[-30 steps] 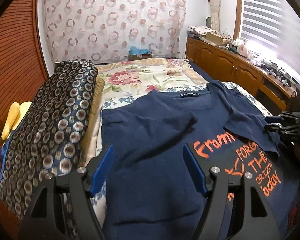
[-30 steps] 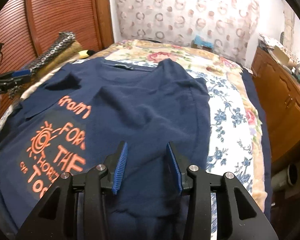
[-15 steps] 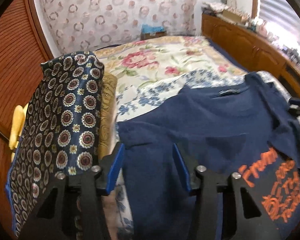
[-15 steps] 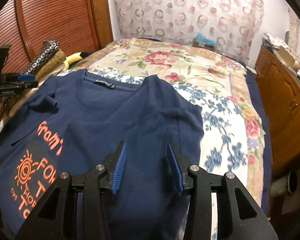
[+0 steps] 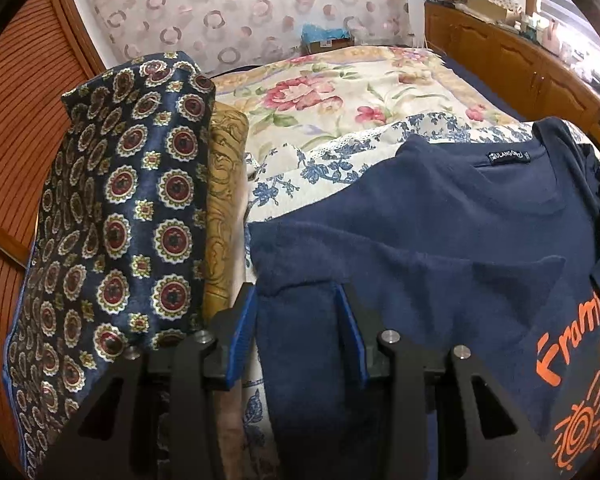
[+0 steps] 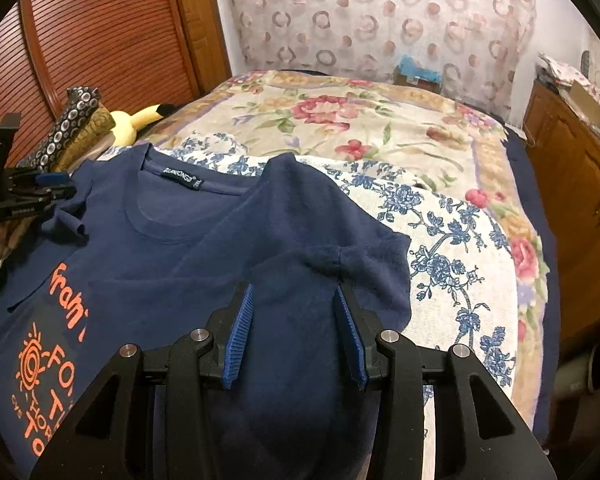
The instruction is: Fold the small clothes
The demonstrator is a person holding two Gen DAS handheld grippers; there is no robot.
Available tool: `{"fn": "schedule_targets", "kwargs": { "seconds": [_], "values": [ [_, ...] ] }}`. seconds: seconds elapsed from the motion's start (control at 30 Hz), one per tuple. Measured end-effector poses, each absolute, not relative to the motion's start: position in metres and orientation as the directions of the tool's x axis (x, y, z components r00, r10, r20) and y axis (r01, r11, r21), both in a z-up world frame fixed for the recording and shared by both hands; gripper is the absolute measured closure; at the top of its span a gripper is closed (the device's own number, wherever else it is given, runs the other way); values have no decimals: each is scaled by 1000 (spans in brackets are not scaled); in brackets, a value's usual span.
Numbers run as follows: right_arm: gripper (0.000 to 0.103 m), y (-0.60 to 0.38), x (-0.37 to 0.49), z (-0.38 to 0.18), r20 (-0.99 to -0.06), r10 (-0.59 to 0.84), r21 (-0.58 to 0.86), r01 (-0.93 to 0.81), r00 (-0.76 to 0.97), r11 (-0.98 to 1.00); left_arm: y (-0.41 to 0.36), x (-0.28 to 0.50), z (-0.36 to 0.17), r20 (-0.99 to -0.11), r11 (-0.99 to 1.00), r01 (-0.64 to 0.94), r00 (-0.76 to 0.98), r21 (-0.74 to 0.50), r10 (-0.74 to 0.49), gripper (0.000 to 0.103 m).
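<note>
A navy T-shirt (image 6: 148, 240) with orange lettering lies on the bed (image 6: 380, 128), neck toward the headboard, both sleeves folded in over the body. The left hand-held gripper (image 5: 296, 332) is at the shirt's edge beside the patterned cushion (image 5: 112, 220); its jaws are closing with a fold of navy cloth between the blue pads (image 5: 242, 332), which look to be pressing on it. The right hand-held gripper (image 6: 296, 332) is over the opposite edge, with a bunched ridge of shirt between its pads (image 6: 238, 332), seemingly clenched on it. A flowered quilt (image 5: 340, 100) covers the bed beyond the shirt. A yellow soft toy (image 6: 136, 120) lies near the wooden shutter door (image 6: 100, 40).
</note>
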State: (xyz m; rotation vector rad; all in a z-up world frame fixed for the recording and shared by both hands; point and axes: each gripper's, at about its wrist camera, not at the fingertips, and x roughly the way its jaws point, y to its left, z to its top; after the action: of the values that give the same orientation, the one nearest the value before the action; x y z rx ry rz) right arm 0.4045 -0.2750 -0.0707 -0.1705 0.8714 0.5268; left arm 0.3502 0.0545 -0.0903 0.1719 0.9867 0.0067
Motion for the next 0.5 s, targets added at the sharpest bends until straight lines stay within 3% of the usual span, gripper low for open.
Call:
{"fn": "schedule_targets", "kwargs": {
  "seconds": [0.23,0.37,0.5],
  "values": [
    [61,-275,406,-70,-761,384,80,-512,524,856,61,353,-91,-838,993,70,543,100,46,69],
    [61,-275,406,-70,-762,382,78,-511,523,856,62,353,-90,-848,994,96,529,49,-9,94],
    [61,-275,406,-69,-761,376,72,-508,529,859,56,351,-89,-849,992,110,529,62,-6,102]
  ]
}}
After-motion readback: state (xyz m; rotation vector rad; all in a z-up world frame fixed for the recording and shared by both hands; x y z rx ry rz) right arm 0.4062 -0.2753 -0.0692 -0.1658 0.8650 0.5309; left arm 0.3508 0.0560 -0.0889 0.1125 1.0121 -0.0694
